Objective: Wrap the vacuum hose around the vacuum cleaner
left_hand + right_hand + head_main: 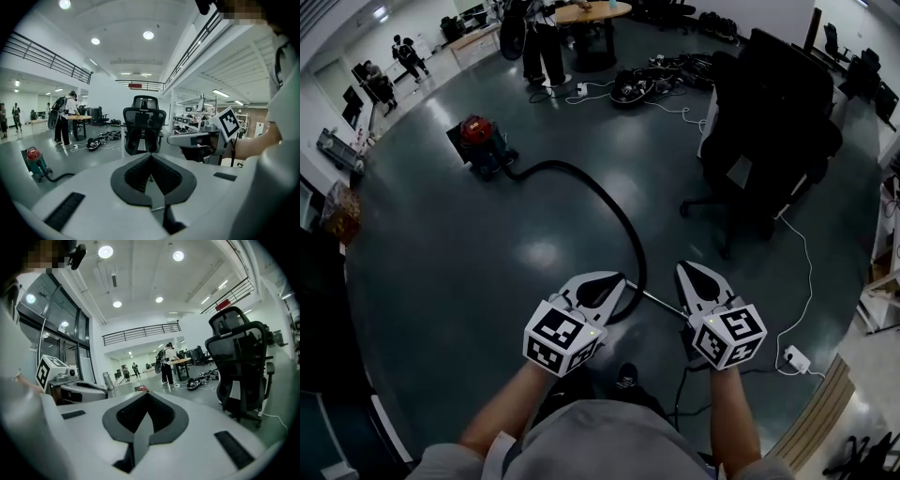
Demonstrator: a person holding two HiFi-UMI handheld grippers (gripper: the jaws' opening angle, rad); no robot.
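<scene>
A small red and blue vacuum cleaner stands on the dark floor at the upper left of the head view. Its black hose curves from the cleaner across the floor toward me and ends in a thin wand between my hands. My left gripper and right gripper are held side by side above the hose's near end, both shut with nothing between the jaws. In the left gripper view the vacuum cleaner sits at the far left, and the right gripper shows to the right.
A black office chair stands right of the hose. A white cable runs to a power strip at the right. More cables and gear lie on the floor farther off, near a round table where people stand.
</scene>
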